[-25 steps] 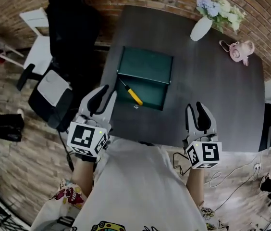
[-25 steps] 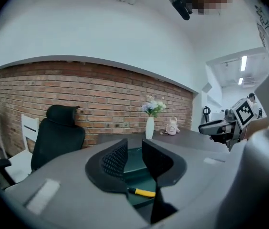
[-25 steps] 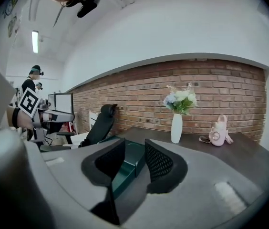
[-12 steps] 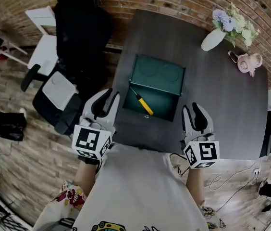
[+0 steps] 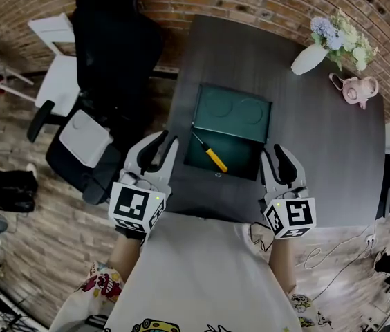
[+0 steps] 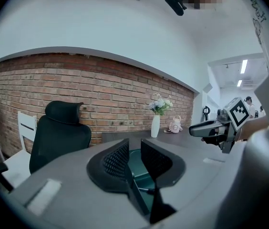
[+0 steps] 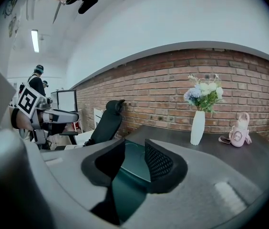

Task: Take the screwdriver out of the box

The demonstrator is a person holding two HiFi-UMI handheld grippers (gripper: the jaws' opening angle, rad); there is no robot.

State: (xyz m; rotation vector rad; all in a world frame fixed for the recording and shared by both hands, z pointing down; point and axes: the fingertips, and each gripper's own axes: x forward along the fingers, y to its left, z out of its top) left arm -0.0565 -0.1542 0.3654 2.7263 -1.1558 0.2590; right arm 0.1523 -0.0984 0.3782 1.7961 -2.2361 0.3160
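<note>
An open dark green box (image 5: pixel 217 159) lies on the dark table (image 5: pixel 319 158), its lid (image 5: pixel 235 108) folded back away from me. Inside lies a screwdriver (image 5: pixel 215 160) with a yellow handle, its metal shaft slanting to the far left. My left gripper (image 5: pixel 162 142) hovers at the box's near left corner, open and empty. My right gripper (image 5: pixel 281 155) hovers at the box's near right corner, also open and empty. The box (image 6: pixel 137 159) shows through the left gripper (image 6: pixel 134 144) jaws. The right gripper (image 7: pixel 134 149) likewise frames the box (image 7: pixel 133 171).
A white vase with flowers (image 5: pixel 310 57) and a pink teapot-shaped item (image 5: pixel 354 88) stand at the table's far right. A black office chair (image 5: pixel 112 54) and a white chair (image 5: pixel 57 33) are left of the table. A cable (image 5: pixel 319 254) trails on the floor.
Both grippers have moved forward toward the box and now flank its near corners. Their jaws look unchanged.
</note>
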